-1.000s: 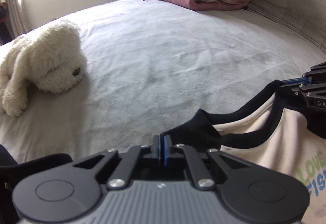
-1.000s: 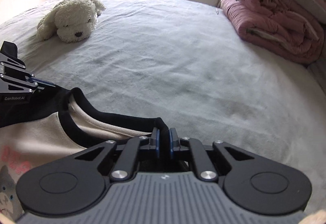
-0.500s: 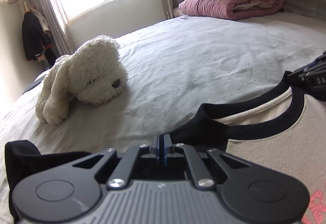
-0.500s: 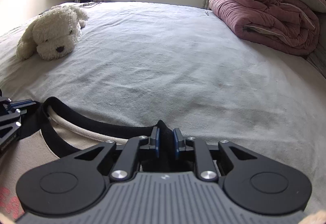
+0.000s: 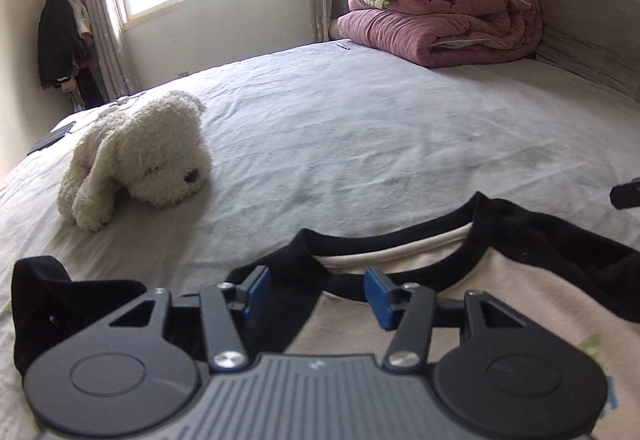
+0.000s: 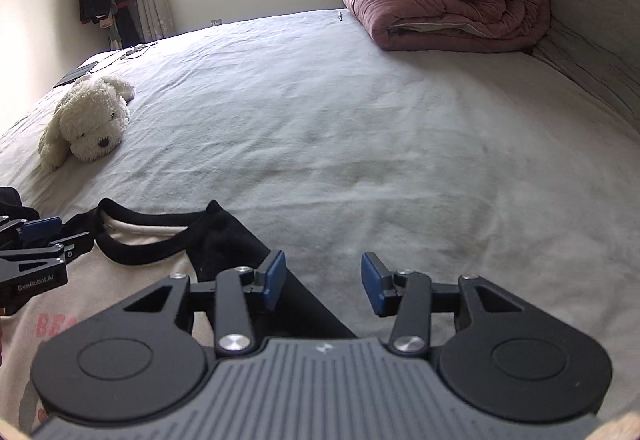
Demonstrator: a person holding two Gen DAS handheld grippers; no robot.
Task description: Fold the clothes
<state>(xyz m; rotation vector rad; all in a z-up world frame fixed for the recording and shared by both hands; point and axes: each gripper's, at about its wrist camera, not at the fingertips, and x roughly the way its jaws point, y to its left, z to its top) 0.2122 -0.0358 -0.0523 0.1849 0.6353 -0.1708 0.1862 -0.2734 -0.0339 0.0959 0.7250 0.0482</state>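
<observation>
A cream T-shirt (image 5: 480, 280) with black collar and black sleeves lies flat on the grey bedsheet (image 5: 360, 144), collar towards the far side. My left gripper (image 5: 316, 294) is open just above its left shoulder, holding nothing. My right gripper (image 6: 323, 282) is open over the shirt's right black sleeve (image 6: 240, 252) and holds nothing. In the right wrist view the shirt (image 6: 132, 280) shows pink lettering, and the left gripper (image 6: 36, 240) is at the left edge.
A white plush dog (image 5: 136, 156) lies on the bed to the left. Folded maroon and green quilts (image 5: 440, 12) are stacked at the far right by the padded headboard. A window and hanging clothes stand beyond the bed. A phone (image 6: 76, 74) lies far left.
Both grippers were shut on the shirt's shoulders and carried it down onto the bed. Now both have opened and let go, and the shirt lies flat.
</observation>
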